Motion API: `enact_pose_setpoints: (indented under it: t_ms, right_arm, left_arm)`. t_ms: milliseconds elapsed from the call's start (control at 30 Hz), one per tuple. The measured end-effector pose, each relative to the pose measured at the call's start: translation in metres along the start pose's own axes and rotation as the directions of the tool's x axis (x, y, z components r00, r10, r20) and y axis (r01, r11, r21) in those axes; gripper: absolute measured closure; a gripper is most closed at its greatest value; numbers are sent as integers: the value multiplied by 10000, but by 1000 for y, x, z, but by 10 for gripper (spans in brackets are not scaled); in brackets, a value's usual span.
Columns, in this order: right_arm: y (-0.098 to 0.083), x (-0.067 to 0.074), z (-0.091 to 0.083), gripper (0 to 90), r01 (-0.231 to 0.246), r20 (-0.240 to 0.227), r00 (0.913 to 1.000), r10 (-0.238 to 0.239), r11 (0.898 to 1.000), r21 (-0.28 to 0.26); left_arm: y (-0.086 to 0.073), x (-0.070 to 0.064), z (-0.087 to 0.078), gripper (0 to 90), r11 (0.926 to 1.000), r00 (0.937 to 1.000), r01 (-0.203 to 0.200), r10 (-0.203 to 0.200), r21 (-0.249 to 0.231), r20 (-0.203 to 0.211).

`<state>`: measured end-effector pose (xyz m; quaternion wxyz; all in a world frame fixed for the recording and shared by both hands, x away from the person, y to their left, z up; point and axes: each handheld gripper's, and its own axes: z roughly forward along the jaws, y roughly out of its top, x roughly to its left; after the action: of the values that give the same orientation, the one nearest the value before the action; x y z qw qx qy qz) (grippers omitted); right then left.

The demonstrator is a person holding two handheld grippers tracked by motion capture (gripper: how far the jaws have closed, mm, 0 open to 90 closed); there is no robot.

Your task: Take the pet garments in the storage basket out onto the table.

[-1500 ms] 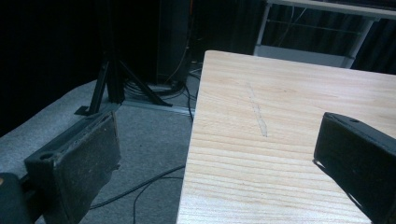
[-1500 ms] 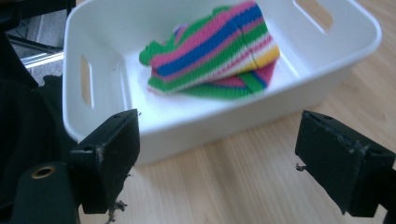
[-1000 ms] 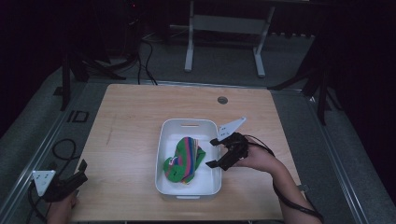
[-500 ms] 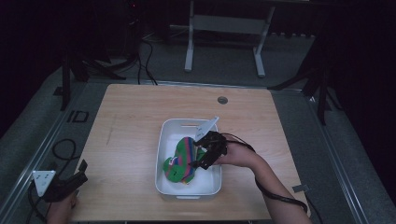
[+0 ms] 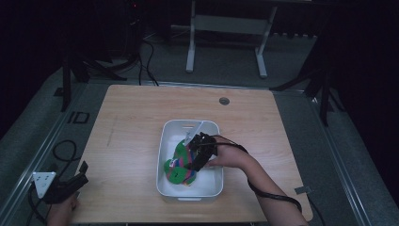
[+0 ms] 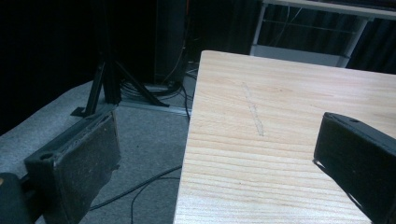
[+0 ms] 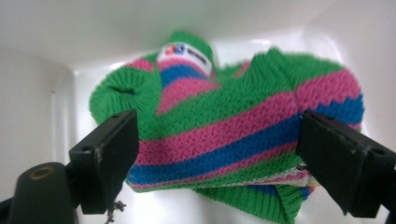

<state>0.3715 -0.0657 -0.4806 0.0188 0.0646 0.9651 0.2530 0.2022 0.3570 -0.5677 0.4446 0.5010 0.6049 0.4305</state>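
**Right gripper spread over the striped knit in the white tub**

We see a knitted piece (image 5: 181, 162) in green, pink and blue stripes lying bunched inside a white rectangular tub (image 5: 165, 136) that sits on the wooden bench (image 5: 131, 122), a little toward the near edge and roughly at its middle. In the right gripper view the knit (image 7: 224, 135) lies against the tub's pale floor (image 7: 42, 116), with a small white label showing at its far end.

Our right gripper (image 5: 196, 155) reaches into the tub from the right side, tilted down over the knit. Its fingers (image 7: 109, 154) are spread wide, one on each side of the knit; we cannot tell whether either finger touches the wool. The gap between them spans most of the bundle, and nothing is clamped. A black cable runs back from the gripper along the forearm.

Our left gripper (image 5: 63, 186) is well apart from the tub, at the near left corner of the bench, partly past its edge. In the left gripper view its fingers (image 6: 84, 163) are also released and empty, one over the grey carpet (image 6: 140, 140) beside the bench and the other over the bare wood (image 6: 261, 154).

A small round grommet (image 5: 224, 100) sits in the benchtop near the far edge.
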Motion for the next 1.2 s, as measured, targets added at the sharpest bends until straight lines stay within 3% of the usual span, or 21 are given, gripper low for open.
enact_pose_setpoints:
  t_ms: [167, 300, 367, 433, 467, 600, 800, 1033, 1100, 1200]
  right_arm:
    - [2, 5, 9, 176, 98, 179, 9998, -111, 9973, 724]
    - [5, 10, 16, 340, 642, 5, 9979, -649, 9881, 1399]
    - [7, 15, 19, 605, 1139, 123, 9930, -1178, 9780, 1748]
    - [8, 17, 20, 780, 1122, 296, 9925, -1189, 9792, 1692]
    - [8, 17, 19, 814, 1094, 268, 9930, -1152, 9807, 1620]
    - [8, 15, 8, 838, 818, 369, 9956, -860, 9913, 1031]
    - [11, 15, -17, 845, 708, 529, 9960, -724, 9970, 301]
    - [16, 17, -48, 846, 763, 843, 9938, -726, 9962, -425]
    - [19, 16, -65, 846, 679, 1025, 9930, -589, 9939, -866]
    - [20, 15, -78, 846, 606, 1126, 9926, -463, 9900, -1273]
  left_arm:
    - [0, 0, 0, 9, 10000, 10000, 5, -5, 16, 8]
    - [0, 0, 0, 9, 10000, 10000, 7, -7, 17, 7]
    - [0, 0, 0, 9, 10000, 10000, 10, -10, 15, 8]
    - [0, 0, 0, 9, 10000, 10000, 14, -14, 18, 18]
    - [0, 0, 0, 10, 10000, 10000, 20, -20, 20, 18]
    - [0, 0, 0, 9, 10000, 10000, 6, -6, 31, 29]
    - [0, 0, 0, 9, 10000, 10000, 10, -10, 22, 5]
    - [0, 0, 0, 9, 10000, 10000, 16, -16, 43, -1]
    - [0, 0, 0, 10, 10000, 10000, 19, -19, 38, -1]
    - [0, 1, 0, 9, 10000, 10000, 18, -18, 47, 0]
